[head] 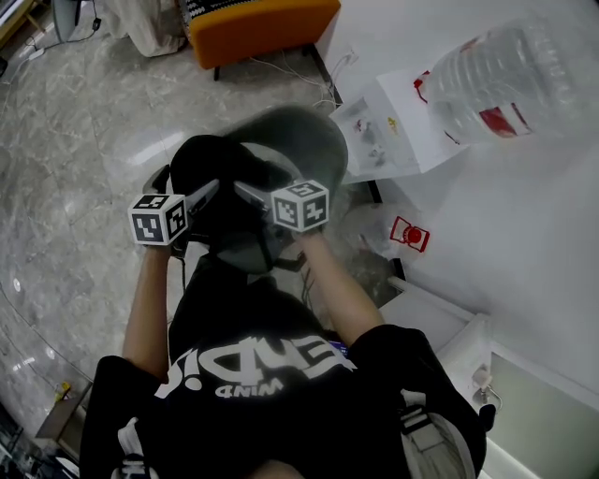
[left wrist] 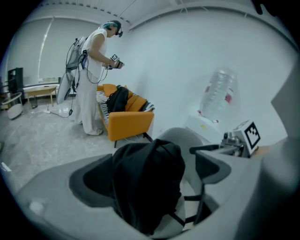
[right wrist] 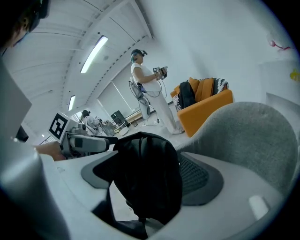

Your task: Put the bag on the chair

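A black bag [head: 208,168] sits on the seat of a grey shell chair [head: 304,140] just in front of me. My left gripper [head: 202,198] and right gripper [head: 251,192] hover side by side at the bag's near side. In the left gripper view the bag [left wrist: 147,183] stands upright between the wide-spread jaws of the left gripper [left wrist: 150,173], with the pads apart from it. The right gripper view shows the same: the bag [right wrist: 150,180] stands between the wide jaws of the right gripper [right wrist: 150,178], unpressed, with the chair back [right wrist: 253,136] behind it. Both grippers are open.
An orange sofa [head: 257,28] stands beyond the chair, with cables on the floor beside it. To the right is a white counter [head: 524,224] with a large clear water bottle [head: 510,79]. Another person [left wrist: 93,70] with grippers stands by the sofa [left wrist: 126,119].
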Available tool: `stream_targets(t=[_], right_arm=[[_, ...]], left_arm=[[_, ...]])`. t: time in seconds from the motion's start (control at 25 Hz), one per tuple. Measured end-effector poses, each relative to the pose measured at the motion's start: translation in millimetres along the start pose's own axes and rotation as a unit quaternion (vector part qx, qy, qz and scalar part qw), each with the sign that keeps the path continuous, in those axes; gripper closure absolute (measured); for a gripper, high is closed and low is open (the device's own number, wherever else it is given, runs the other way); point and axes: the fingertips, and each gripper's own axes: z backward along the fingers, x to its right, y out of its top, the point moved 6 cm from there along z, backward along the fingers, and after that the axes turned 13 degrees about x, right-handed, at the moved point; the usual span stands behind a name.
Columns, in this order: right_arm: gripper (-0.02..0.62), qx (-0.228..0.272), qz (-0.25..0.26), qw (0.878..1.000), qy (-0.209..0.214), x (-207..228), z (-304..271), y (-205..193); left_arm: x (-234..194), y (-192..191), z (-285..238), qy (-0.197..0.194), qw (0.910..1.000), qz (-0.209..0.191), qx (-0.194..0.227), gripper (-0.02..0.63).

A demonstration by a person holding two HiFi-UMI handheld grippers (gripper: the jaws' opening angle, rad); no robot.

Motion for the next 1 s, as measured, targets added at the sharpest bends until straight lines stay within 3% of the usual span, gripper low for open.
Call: stream_targets(t=[0.72, 1.0], right_arm=[[0.204, 0.093, 0.032, 0.994, 0.047, -111.2, 135.5, 12.1], [0.291, 0.122, 0.064, 0.988, 0.074, -149.1, 198.8, -0.9]], left_arm=[[107.9, 1.0, 138.4, -0.034, 0.9949, -0.024, 0.092, 0.066], [144.9, -8.0, 196.1, -0.04, 0.9887, -0.04, 0.139, 0.343]])
